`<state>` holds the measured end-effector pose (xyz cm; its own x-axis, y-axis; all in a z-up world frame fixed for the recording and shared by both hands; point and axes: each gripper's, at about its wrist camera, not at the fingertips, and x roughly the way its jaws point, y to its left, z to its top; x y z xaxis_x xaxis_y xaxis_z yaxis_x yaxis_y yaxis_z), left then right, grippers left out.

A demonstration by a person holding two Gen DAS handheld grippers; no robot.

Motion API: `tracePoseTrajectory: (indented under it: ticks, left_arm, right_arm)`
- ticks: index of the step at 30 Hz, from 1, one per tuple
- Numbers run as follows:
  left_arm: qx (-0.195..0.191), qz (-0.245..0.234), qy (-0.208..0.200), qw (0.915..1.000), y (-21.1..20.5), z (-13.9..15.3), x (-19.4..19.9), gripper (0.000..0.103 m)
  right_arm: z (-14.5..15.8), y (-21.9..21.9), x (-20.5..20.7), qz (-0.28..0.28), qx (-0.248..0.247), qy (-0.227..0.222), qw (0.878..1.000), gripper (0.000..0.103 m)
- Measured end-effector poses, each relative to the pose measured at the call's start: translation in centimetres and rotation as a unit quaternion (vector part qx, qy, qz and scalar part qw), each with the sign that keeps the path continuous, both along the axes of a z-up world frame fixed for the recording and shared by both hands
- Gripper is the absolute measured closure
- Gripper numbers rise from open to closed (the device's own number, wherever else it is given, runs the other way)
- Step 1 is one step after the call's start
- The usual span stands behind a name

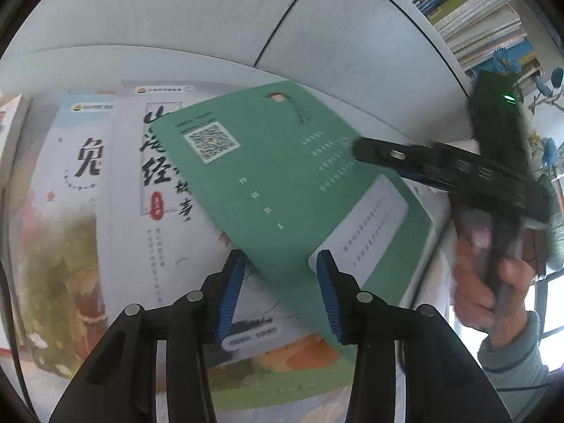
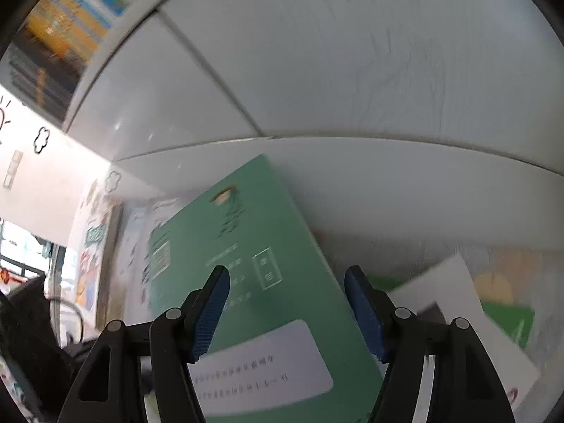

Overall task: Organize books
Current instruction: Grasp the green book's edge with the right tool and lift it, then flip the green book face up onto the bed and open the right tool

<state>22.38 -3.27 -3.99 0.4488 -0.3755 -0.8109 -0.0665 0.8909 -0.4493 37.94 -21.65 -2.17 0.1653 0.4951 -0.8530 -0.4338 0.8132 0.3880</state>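
While the green book [image 1: 282, 176] lies askew on top of the white-covered book [image 1: 141, 211] and its neighbours on the white surface [image 1: 211, 17], the left gripper [image 1: 280, 275] hovers just above its near corner, jaws parted and empty, and the right gripper [image 2: 287, 303] hangs likewise over it, gaping, gripping nothing.

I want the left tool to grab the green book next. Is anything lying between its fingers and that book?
Nothing visible does. The left tool hangs open right over the near corner of the green book, which lies on top of the other books; the right tool hovers over its far side.
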Motion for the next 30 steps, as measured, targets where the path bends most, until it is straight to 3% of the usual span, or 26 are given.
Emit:
tracePoseTrajectory:
  ticks: [5, 9, 14, 18, 20, 24, 30]
  left_arm:
    - [0.013, -0.017, -0.002, 0.9998, 0.2, 0.2, -3.2, 0.059]
    - [0.007, -0.025, 0.01, 0.9996, 0.0, 0.1, -6.8, 0.059]
    - [-0.029, -0.046, 0.055, 0.997, -1.6, -1.7, -12.0, 0.059]
    - [-0.07, -0.037, 0.061, 0.995, -1.9, -1.9, -16.3, 0.059]
    - [-0.072, -0.016, 0.049, 0.9961, -1.0, -1.0, -18.4, 0.059]
    - [-0.048, 0.066, 0.016, 0.9965, 3.8, 1.7, -22.3, 0.059]
    - [-0.016, 0.193, -0.02, 0.9809, 13.2, 5.1, -28.3, 0.059]
  right_arm:
    - [1.9, -1.7, -4.7, 0.01, 0.031, 0.015, 0.999, 0.033]
    - [1.7, -4.8, -10.7, -0.01, 0.081, 0.057, 0.995, 0.033]
    - [2.4, -8.5, -17.6, -0.032, 0.133, 0.089, 0.987, 0.033]
    - [4.5, -9.6, -22.2, -0.036, 0.182, 0.099, 0.978, 0.034]
    - [5.8, -9.1, -23.9, -0.022, 0.205, 0.103, 0.973, 0.034]
    - [7.9, -5.0, -26.7, 0.018, 0.186, 0.076, 0.98, 0.033]
    - [9.1, 2.8, -31.5, 0.111, 0.222, 0.098, 0.964, 0.034]
